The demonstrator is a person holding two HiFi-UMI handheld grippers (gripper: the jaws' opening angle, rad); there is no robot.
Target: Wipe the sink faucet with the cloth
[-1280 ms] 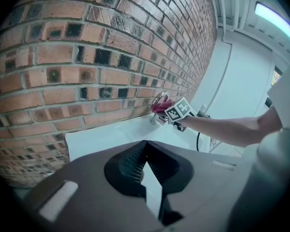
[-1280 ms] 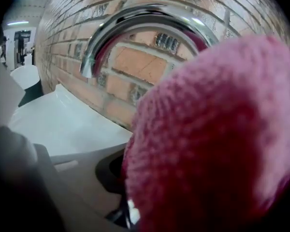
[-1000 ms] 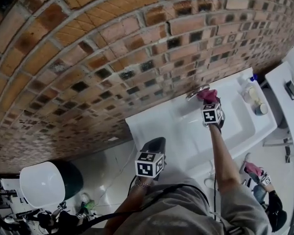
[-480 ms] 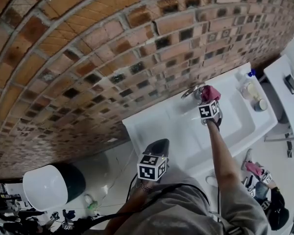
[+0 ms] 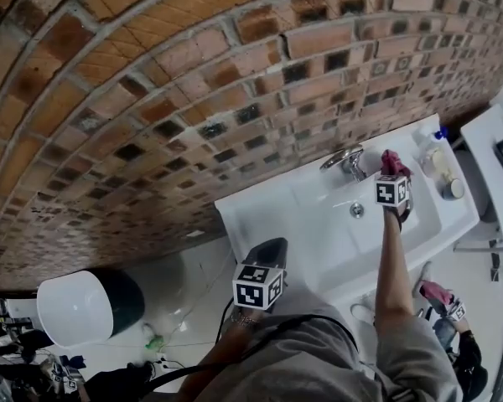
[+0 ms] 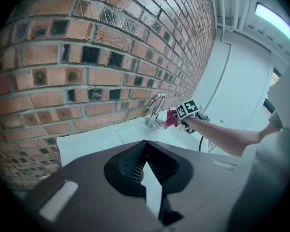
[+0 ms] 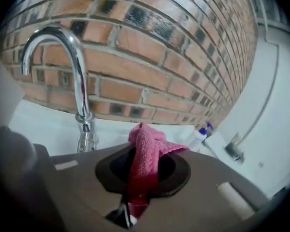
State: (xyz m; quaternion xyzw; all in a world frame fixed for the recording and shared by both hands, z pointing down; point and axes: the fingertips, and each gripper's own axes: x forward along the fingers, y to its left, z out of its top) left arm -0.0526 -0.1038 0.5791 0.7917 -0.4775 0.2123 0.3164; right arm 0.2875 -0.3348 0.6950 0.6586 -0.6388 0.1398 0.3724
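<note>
A curved chrome faucet [image 5: 344, 159] stands at the back of the white sink [image 5: 318, 233], against the brick wall. My right gripper [image 5: 393, 174] is shut on a pink cloth [image 5: 394, 162]. It hovers just right of the faucet, apart from it. In the right gripper view the cloth [image 7: 150, 138] bunches out of the right gripper [image 7: 144, 153], and the faucet [image 7: 79, 81] rises at left. My left gripper [image 5: 272, 245] hangs low in front of the sink, shut and holding nothing. The left gripper view shows the left gripper [image 6: 146, 146], the faucet [image 6: 156, 108] and the cloth [image 6: 171, 118] far ahead.
A brick wall [image 5: 193, 74] runs behind the sink. A blue-capped bottle [image 5: 426, 143] and a small jar [image 5: 453, 188] stand on the sink's right end. The drain [image 5: 356, 210] lies in the basin. A white round bin [image 5: 75, 312] sits on the floor at left.
My right gripper has carried the pink cloth from the faucet's top off to the right, so the faucet now stands uncovered. The left gripper has stayed where it was.
</note>
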